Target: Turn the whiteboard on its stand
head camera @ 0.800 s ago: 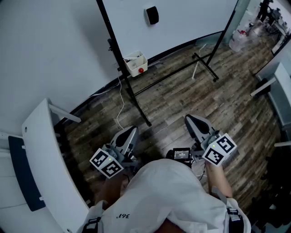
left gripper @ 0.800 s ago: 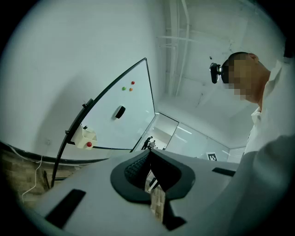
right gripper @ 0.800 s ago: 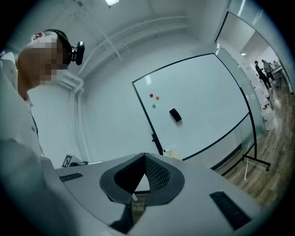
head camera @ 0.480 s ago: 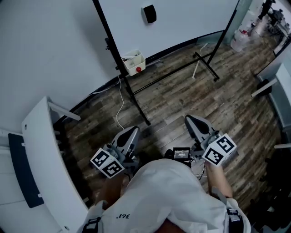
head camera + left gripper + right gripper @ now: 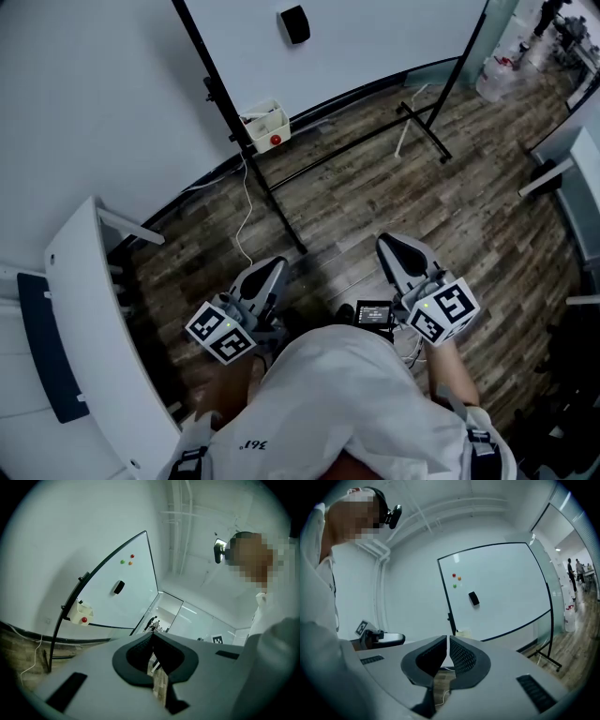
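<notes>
The whiteboard [image 5: 375, 37] stands at twelve o'clock, well away, so I think the step is getting up to it; next a gripper must reach its edge. The left gripper [image 5: 265, 279] and right gripper [image 5: 401, 253] are both pinched closed, holding nothing. The wood floor [image 5: 375, 197] lies below, with a white wall [image 5: 84, 103] at ten o'clock.

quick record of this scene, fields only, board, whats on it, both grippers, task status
whiteboard: upright on its black stand, against the wall
on the board: black eraser; three small magnets
tray: clipped to the stand's left post, with a red item in it
left gripper: fingers together, nothing between them, short of the board
right gripper: fingers together, nothing between them, short of the board
floor: wood planks
task status: board not yet touched
</notes>
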Demonstrator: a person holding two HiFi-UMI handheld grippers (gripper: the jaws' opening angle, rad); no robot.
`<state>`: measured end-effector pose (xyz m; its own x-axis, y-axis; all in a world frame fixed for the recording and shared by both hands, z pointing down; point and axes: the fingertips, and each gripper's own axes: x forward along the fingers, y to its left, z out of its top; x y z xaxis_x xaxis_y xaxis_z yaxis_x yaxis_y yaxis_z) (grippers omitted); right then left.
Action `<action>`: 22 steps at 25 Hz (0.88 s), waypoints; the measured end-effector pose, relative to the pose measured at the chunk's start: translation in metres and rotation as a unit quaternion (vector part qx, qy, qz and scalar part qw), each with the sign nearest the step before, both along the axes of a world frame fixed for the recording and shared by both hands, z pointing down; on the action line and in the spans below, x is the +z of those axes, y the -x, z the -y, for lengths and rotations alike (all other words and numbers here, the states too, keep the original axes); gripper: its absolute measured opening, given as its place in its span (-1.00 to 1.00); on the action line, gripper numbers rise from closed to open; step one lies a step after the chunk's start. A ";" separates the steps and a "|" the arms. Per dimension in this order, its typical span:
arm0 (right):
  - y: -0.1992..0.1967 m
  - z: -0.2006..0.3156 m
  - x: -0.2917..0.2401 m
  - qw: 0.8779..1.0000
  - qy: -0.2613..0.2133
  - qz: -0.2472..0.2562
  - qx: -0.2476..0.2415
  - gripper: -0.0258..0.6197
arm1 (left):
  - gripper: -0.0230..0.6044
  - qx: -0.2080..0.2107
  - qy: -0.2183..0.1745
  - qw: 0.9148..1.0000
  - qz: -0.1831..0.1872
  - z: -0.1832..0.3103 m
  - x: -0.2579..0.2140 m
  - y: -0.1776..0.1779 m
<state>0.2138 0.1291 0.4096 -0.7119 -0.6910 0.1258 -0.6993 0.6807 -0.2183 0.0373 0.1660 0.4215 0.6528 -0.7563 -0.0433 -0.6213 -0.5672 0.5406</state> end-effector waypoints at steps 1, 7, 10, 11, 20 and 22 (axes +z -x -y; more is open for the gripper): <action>-0.002 0.001 0.001 1.000 -0.002 -0.003 0.001 -0.84 | -0.90 -0.001 0.001 1.000 0.001 0.001 0.001 -0.002; -0.022 0.008 0.004 1.000 -0.010 -0.006 0.015 -0.84 | -0.90 -0.004 0.009 1.000 0.003 0.001 0.004 -0.021; -0.028 0.012 0.006 1.000 -0.010 -0.002 0.009 -0.84 | -0.90 -0.004 0.011 1.000 0.005 0.004 0.006 -0.030; -0.028 0.014 0.007 1.000 -0.008 0.000 0.004 -0.84 | -0.90 -0.005 0.012 1.000 0.005 0.006 0.007 -0.033; -0.033 0.018 0.011 0.999 0.011 0.010 -0.039 -0.84 | -0.90 -0.015 0.014 1.000 0.005 0.011 0.006 -0.061; -0.033 0.019 0.013 0.999 0.014 0.010 -0.045 -0.84 | -0.90 -0.020 0.016 1.000 0.005 0.011 0.006 -0.063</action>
<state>0.2472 0.1105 0.4227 -0.7731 -0.6208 0.1298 -0.6313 0.7336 -0.2515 0.1002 0.1552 0.4277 0.6223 -0.7827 -0.0120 -0.6489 -0.5245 0.5512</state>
